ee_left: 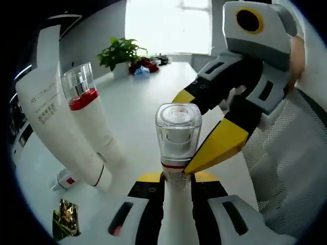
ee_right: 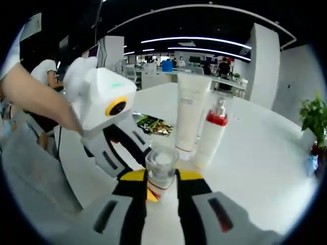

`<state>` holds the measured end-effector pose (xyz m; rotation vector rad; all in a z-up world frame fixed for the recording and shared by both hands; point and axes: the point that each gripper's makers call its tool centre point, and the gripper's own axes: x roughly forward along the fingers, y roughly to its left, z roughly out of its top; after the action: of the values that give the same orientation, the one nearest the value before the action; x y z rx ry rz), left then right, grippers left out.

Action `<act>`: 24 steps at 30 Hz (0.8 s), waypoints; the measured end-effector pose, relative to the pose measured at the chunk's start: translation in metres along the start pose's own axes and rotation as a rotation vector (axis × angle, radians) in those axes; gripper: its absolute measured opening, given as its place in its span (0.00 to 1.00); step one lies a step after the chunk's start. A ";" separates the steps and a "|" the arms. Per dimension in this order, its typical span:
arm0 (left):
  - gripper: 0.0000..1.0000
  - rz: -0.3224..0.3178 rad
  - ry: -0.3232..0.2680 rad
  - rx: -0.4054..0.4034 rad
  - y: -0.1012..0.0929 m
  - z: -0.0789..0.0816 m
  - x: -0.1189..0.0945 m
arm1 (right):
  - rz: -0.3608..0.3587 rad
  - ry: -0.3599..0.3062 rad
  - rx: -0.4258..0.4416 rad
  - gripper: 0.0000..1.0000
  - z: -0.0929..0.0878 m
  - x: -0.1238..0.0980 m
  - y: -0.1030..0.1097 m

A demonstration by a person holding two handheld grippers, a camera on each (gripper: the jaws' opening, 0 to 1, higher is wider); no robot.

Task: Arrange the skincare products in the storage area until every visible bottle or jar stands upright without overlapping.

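- Nearest in the left gripper view: the left gripper (ee_left: 176,178), its yellow-tipped fingers (ee_left: 148,177) closed on the neck of a white bottle with a clear cap (ee_left: 177,133), which rises upright from between them.
- The right gripper (ee_left: 204,148) comes in from the right of that view; one of its yellow fingertips touches the same bottle just under the clear cap, beside the red band.
- Nearest in the right gripper view: the right gripper (ee_right: 162,181), fingers (ee_right: 134,175) pressed to either side of the clear-capped bottle (ee_right: 162,166), seen from above. Both grippers grip this one bottle.
- In that view the left gripper (ee_right: 148,193) reaches in from the left, held by a person's bare forearm (ee_right: 36,97).
- Left of and beyond the left fingers: a tall white tube (ee_left: 53,122) with printed lettering, and touching its right side a white pump bottle with a red collar and clear cap (ee_left: 89,117). Both look tilted here, though the view itself rolls.
- Ahead of the right fingers the same pair stands upright on the white counter (ee_right: 255,153): tube (ee_right: 190,109) on the left, red-collared bottle (ee_right: 213,130) just beside it on the right, close together.
- A small white item with a red mark (ee_left: 64,179) lies flat on the counter (ee_left: 143,97) at the foot of the tube, left of the left fingers.
- A gold-and-green foil packet (ee_left: 65,218) lies nearer, to the lower left; in the right gripper view it lies (ee_right: 153,125) behind and left of the tube.
- A potted green plant (ee_left: 120,52) stands far ahead at the counter's far end; also at the right edge (ee_right: 314,115) of the right gripper view.
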<state>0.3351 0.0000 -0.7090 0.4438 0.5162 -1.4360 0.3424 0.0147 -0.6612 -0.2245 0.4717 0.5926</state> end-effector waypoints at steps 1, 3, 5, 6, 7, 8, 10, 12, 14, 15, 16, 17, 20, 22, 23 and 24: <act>0.16 -0.002 -0.001 0.000 0.000 0.000 0.000 | 0.004 -0.003 0.005 0.24 0.001 0.001 0.000; 0.17 -0.014 -0.002 0.001 0.001 0.000 0.000 | 0.009 -0.006 0.010 0.25 0.001 0.002 0.001; 0.17 -0.017 -0.005 0.003 0.002 0.001 0.000 | 0.007 -0.004 0.014 0.25 0.000 0.005 -0.001; 0.17 -0.020 -0.006 0.001 0.002 0.001 0.001 | 0.009 -0.003 0.021 0.24 -0.001 0.006 -0.002; 0.17 -0.022 -0.007 0.001 0.003 0.001 0.001 | 0.007 -0.002 0.027 0.24 -0.002 0.007 -0.003; 0.17 -0.023 -0.009 0.000 0.004 0.002 0.001 | 0.005 0.001 0.030 0.24 -0.003 0.008 -0.004; 0.17 -0.026 -0.011 0.000 0.005 0.002 0.002 | 0.000 0.012 0.040 0.23 -0.008 0.011 -0.006; 0.17 -0.027 -0.013 0.001 0.006 0.003 0.003 | -0.011 0.025 0.057 0.22 -0.011 0.012 -0.008; 0.17 -0.024 -0.014 0.007 0.008 0.005 0.004 | -0.028 0.023 0.073 0.22 -0.011 0.012 -0.011; 0.17 -0.022 -0.015 0.009 0.010 0.005 0.005 | -0.042 0.026 0.085 0.22 -0.011 0.013 -0.013; 0.17 -0.019 -0.016 0.011 0.011 0.006 0.005 | -0.053 0.027 0.090 0.22 -0.011 0.013 -0.014; 0.17 -0.015 -0.016 0.013 0.013 0.006 0.006 | -0.068 0.028 0.094 0.22 -0.011 0.014 -0.016; 0.17 -0.010 -0.015 0.016 0.017 0.008 0.007 | -0.093 0.029 0.113 0.22 -0.011 0.016 -0.020; 0.17 -0.006 -0.017 0.018 0.020 0.009 0.008 | -0.105 0.028 0.122 0.22 -0.010 0.017 -0.022; 0.17 -0.004 -0.017 0.018 0.021 0.009 0.008 | -0.111 0.028 0.126 0.21 -0.010 0.017 -0.023; 0.17 -0.003 -0.018 0.019 0.023 0.009 0.008 | -0.119 0.029 0.129 0.21 -0.010 0.018 -0.024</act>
<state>0.3589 -0.0103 -0.7067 0.4456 0.4892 -1.4480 0.3661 0.0002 -0.6772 -0.1369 0.5187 0.4417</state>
